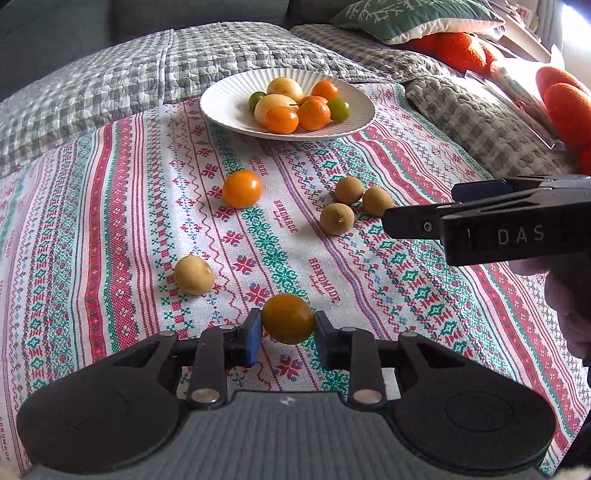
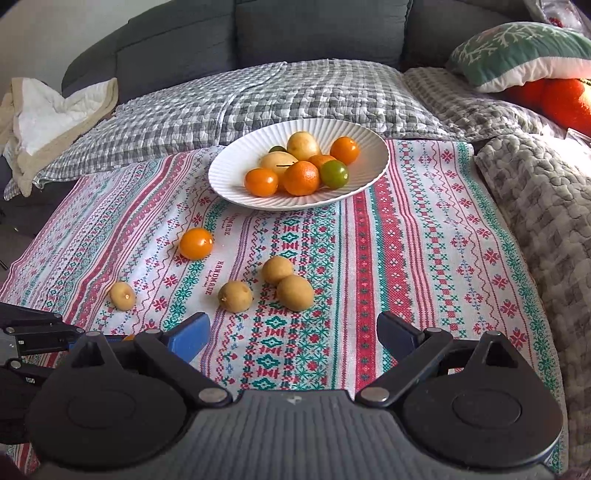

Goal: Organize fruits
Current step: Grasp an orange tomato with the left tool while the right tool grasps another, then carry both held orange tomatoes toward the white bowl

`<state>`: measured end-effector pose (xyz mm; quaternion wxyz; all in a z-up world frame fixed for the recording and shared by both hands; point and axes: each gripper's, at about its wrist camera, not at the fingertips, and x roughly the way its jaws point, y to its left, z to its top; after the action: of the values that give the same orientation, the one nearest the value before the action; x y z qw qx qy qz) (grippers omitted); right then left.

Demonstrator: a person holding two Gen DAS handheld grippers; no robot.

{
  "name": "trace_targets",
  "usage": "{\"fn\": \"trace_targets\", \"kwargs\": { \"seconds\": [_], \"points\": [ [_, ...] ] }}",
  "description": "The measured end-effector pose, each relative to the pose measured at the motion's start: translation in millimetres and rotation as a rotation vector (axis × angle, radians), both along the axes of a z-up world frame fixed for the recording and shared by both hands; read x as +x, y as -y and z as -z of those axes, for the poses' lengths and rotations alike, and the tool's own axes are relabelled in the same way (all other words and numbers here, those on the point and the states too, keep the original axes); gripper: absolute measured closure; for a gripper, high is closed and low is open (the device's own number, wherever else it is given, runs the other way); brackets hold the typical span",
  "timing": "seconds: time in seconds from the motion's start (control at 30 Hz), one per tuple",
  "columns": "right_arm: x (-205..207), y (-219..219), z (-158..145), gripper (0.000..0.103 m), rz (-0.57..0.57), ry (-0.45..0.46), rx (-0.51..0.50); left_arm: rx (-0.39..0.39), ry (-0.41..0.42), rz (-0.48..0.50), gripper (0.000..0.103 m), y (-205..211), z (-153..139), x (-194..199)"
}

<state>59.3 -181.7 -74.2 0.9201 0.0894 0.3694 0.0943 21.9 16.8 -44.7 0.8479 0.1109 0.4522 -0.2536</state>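
My left gripper (image 1: 288, 328) is shut on a small orange fruit (image 1: 288, 318), its blue pads pressing both sides, just above the patterned cloth (image 1: 369, 280). A white ribbed plate (image 1: 229, 107) (image 2: 229, 177) at the far side holds several orange, yellow and green fruits. Loose on the cloth lie another orange fruit (image 1: 242, 188) (image 2: 195, 243), a pale yellow fruit (image 1: 194, 275) (image 2: 122, 295) and three brown fruits (image 1: 349, 190) (image 2: 295, 292) in a cluster. My right gripper (image 2: 291, 332) (image 1: 419, 208) stands open with nothing between its fingers, near the brown cluster.
The cloth lies over a grey checked quilt (image 2: 258, 96) on a dark sofa (image 2: 295, 29). A green and white cushion (image 2: 524, 55) and orange plush shapes (image 1: 569, 107) sit at the right. A crumpled white blanket (image 2: 48, 114) lies far left.
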Motion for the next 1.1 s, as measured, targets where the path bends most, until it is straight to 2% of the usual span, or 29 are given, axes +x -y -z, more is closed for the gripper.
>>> {"fn": "trace_targets", "kwargs": {
  "seconds": [0.3,0.4,0.57,0.77,0.83,0.93,1.0,1.1],
  "points": [
    [40,-39,-11,0.014,-0.079,0.036,0.037,0.013,-0.006,-0.056,0.079,-19,-4,8],
    [57,-48,-8,0.021,-0.096,0.019,0.032,0.018,-0.013,-0.078,0.079,-26,-5,9],
    [78,-61,1,0.027,-0.094,-0.012,0.022,0.005,-0.016,-0.088,0.079,-32,-8,11],
    [91,-70,9,0.041,-0.091,-0.045,-0.014,-0.002,-0.026,-0.083,0.079,-29,-8,10],
    [93,-71,10,0.041,-0.096,-0.048,-0.006,-0.002,-0.024,-0.077,0.079,-27,-8,9],
    [93,-74,9,0.055,-0.113,-0.044,0.005,-0.003,-0.024,-0.073,0.079,-26,-8,10],
    [92,-76,9,0.071,-0.130,-0.044,0.007,0.000,-0.024,-0.073,0.079,-26,-8,10],
    [88,-80,7,0.072,-0.156,-0.029,-0.021,0.001,-0.026,-0.078,0.079,-26,-7,12]
  ]
}}
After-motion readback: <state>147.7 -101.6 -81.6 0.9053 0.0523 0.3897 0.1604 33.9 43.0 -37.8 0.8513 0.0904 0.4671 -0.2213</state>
